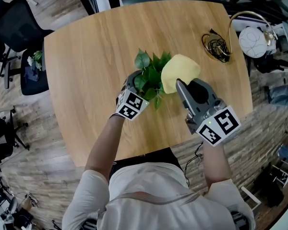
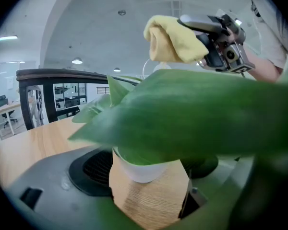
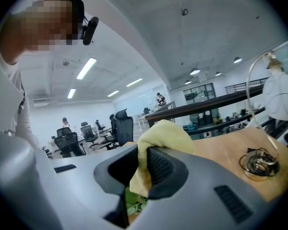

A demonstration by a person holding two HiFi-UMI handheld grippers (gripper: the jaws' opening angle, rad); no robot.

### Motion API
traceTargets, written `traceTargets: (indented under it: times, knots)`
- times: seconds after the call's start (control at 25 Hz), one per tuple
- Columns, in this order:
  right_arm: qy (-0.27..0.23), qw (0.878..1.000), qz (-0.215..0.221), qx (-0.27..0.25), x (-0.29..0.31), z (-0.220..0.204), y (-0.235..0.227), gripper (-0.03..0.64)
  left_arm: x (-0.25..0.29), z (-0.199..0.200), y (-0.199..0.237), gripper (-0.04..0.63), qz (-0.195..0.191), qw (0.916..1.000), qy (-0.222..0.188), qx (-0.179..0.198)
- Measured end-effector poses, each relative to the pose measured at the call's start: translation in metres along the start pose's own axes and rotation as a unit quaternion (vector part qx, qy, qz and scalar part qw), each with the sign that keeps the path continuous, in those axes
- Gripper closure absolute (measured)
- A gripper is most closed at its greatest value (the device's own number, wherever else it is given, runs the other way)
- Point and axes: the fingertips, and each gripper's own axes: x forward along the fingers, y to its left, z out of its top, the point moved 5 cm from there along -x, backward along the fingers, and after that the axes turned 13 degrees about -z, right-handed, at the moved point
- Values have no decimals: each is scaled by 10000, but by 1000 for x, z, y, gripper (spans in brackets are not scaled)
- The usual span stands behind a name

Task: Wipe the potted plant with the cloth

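Note:
A small potted plant with broad green leaves [image 1: 150, 74] stands in a white pot [image 2: 143, 169] near the middle of the wooden table [image 1: 86, 66]. My left gripper [image 1: 136, 82] is at the plant's near-left side, its jaws closed against both sides of the pot [image 2: 146, 170]; leaves [image 2: 192, 114] hide most of that view. My right gripper [image 1: 179, 83] is shut on a bunched yellow cloth [image 1: 179, 72], held at the plant's right side just above the leaves. The cloth [image 3: 164, 134] is pinched between the jaws [image 3: 141, 166] with leaves [image 3: 134, 206] below. The left gripper view shows the cloth [image 2: 172, 42] raised above the plant.
A coil of dark cable [image 1: 216, 46] lies at the table's far right, also seen as the cable [image 3: 258, 163]. A white round lamp [image 1: 253, 41] stands beyond the right edge. Office chairs [image 1: 17, 23] stand off the left side. The person's body is at the near table edge.

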Motion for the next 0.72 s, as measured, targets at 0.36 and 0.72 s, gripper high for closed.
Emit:
traceTargets:
  times: [0.36,0.72]
  knots:
    - [1299,9848,574,-997,91,-28,9,520,0,-1,-2,167,-14,10000,11,-77]
    - [967,9924,-228,-720,106,-9,-32,520,-1,-2,-1,167,-55,10000,-43,-64]
